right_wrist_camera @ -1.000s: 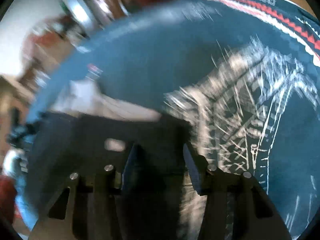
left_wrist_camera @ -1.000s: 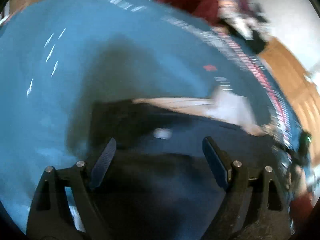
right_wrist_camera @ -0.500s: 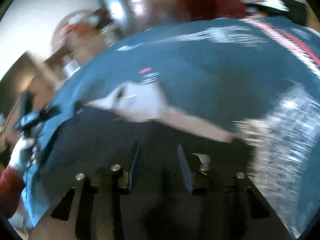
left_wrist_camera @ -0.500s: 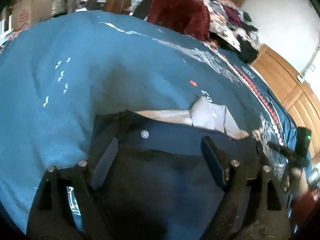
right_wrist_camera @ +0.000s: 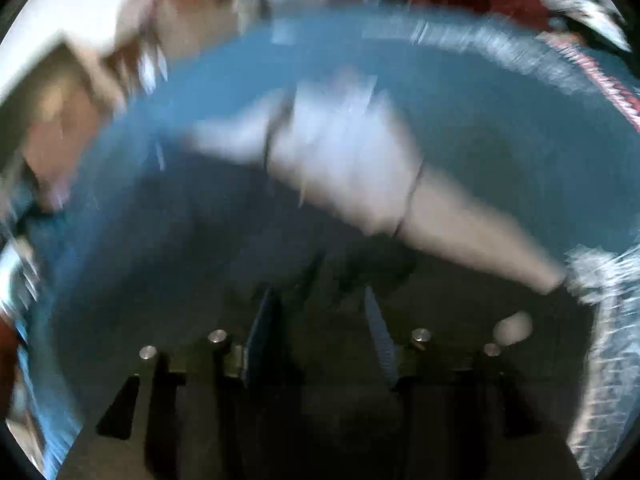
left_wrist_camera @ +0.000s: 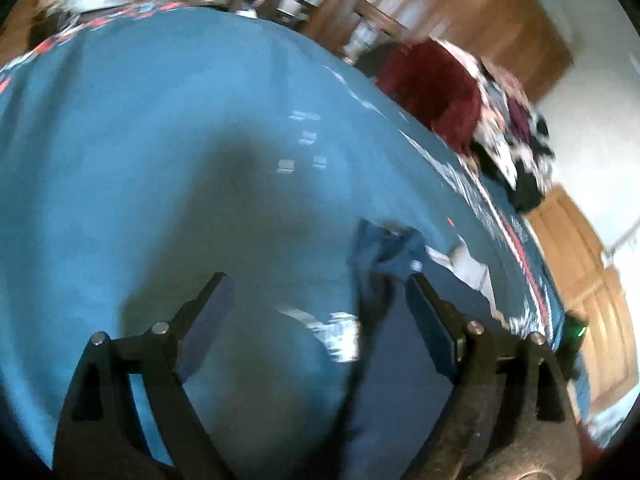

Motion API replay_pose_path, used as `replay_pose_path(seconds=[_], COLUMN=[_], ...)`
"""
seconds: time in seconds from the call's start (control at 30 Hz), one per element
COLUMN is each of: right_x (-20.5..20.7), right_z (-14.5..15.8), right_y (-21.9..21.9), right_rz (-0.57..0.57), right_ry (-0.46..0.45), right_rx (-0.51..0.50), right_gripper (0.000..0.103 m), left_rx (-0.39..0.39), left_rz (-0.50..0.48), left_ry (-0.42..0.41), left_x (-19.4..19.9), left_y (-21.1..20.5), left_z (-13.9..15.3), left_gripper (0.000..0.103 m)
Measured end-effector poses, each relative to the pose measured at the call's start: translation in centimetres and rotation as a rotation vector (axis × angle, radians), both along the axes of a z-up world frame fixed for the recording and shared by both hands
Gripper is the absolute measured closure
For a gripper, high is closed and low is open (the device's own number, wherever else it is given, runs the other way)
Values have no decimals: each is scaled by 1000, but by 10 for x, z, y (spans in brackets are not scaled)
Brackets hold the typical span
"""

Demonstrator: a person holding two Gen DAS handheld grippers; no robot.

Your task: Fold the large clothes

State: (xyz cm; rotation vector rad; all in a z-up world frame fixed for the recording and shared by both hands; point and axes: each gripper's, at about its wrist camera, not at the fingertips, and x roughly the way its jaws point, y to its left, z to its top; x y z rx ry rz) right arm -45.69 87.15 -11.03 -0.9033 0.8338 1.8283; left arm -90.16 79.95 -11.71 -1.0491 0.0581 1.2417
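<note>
While both views are smeared by motion, we can make out dark trousers point(left_wrist_camera: 408, 392) lying on the blue cloth point(left_wrist_camera: 160, 152) that covers the table, with their pale lining point(right_wrist_camera: 344, 152) turned out at the waist. Our left gripper point(left_wrist_camera: 316, 304) stands wide open, holding nothing, its right finger just beside the bunched waist corner point(left_wrist_camera: 384, 252). Our right gripper point(right_wrist_camera: 320, 316) sits low over the dark fabric with its jaws narrowly parted; whether any cloth is pinched between them we cannot tell. We judge the main risk to be a one-sided hold: if only the right gripper has fabric, pulling could drag the trousers askew and skew the fold. The cloth beneath could also get pinched and lifted along with them.
</note>
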Motion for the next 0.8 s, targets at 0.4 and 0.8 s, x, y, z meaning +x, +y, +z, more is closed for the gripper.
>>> replay_pose_path(seconds=[0.4, 0.8], right_x=[-140, -296], right_z=[68, 10], right_y=[26, 101], right_rz=[132, 249], right_ry=[124, -40], right_rx=[123, 41], right_gripper=[55, 46], left_rx=[122, 159], left_rz=[-1, -1], left_ry=[-120, -184], left_x=[-7, -16], left_y=[-6, -2], left_z=[-19, -24], left_gripper=[12, 12])
